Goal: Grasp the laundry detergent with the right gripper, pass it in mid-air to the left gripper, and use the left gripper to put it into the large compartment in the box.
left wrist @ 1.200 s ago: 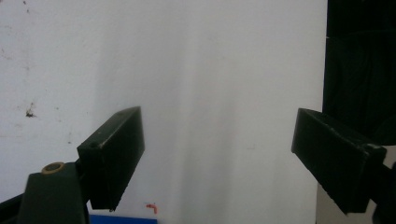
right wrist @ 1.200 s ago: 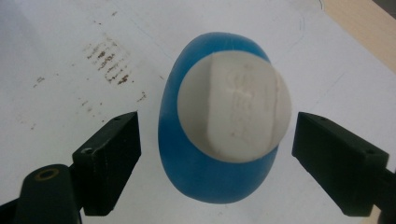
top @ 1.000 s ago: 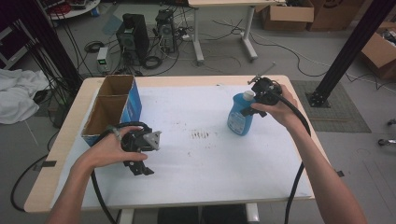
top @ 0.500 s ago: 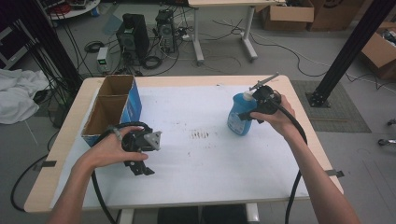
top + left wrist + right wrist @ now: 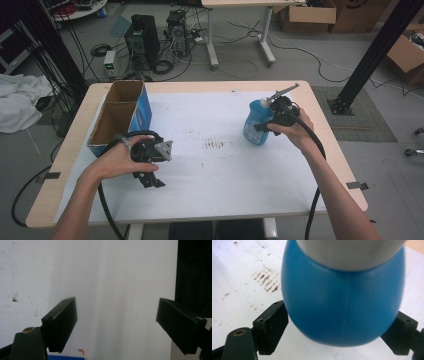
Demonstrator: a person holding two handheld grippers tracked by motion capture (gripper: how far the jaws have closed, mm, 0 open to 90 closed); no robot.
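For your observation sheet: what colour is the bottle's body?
Blue, with a white cap; the bottle shows best in the right gripper view.

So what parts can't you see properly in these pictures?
- Blue bottle: its top is cut off by the right gripper view's upper edge.
- Right gripper: high view, the bottle hides its jaw tips.
- Cardboard box: its floor is shadowed, so contents are unclear.

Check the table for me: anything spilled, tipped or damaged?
No spill shows. The bottle stands upright between the right tool's jaws. The one oddity is a patch of dark smudges mid-table, apparently dry marks on the white cover. The box sits upright at the left edge.
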